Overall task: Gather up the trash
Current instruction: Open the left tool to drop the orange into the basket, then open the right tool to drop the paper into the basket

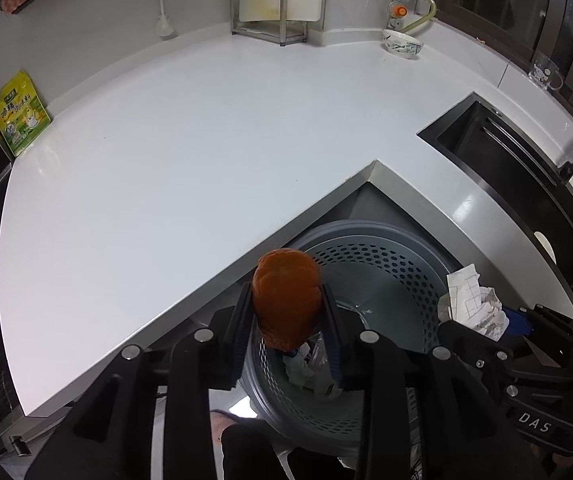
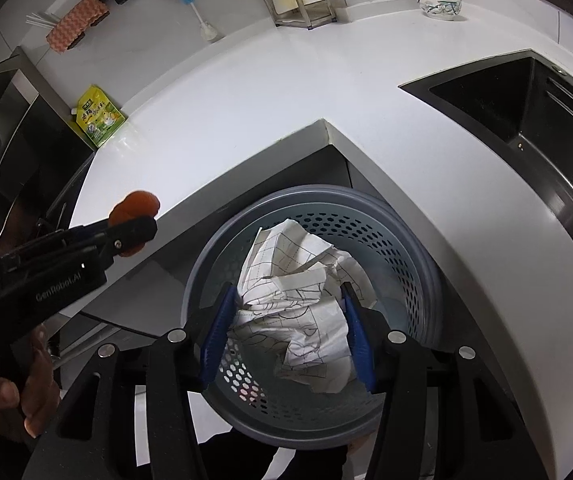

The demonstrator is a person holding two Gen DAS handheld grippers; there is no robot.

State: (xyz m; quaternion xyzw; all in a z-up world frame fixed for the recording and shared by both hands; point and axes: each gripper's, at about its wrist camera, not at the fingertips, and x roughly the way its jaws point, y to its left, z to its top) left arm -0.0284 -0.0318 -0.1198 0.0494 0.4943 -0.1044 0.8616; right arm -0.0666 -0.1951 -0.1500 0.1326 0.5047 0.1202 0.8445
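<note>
Trash is in both your grippers above the round grey perforated plastic bin (image 2: 402,268), which stands on the floor in the inner corner of the L-shaped white countertop (image 1: 174,152), the biggest surface here, running far and to both sides. To the right the black rectangular sink (image 2: 526,112) is set into that counter. Your right gripper (image 2: 286,328) has its blue-padded fingers (image 2: 216,332) closed against the sides of a crumpled white sheet of paper with black grid lines (image 2: 298,304), holding it over the bin's opening. Your left gripper (image 1: 288,312) has its fingers (image 1: 240,320) pressed on either side of an orange rounded piece of peel (image 1: 286,296), held over the bin's near-left rim, close to the counter edge. Inside the bin, below the peel, lie some pale crumpled scraps (image 1: 306,372). At the far side of the counter stand a metal wire rack holding a white cutting board (image 1: 262,12) and, to its right, a small white patterned ceramic bowl (image 1: 402,44). Far left, a yellow-green printed pouch (image 1: 18,116) leans at the counter's end.
</note>
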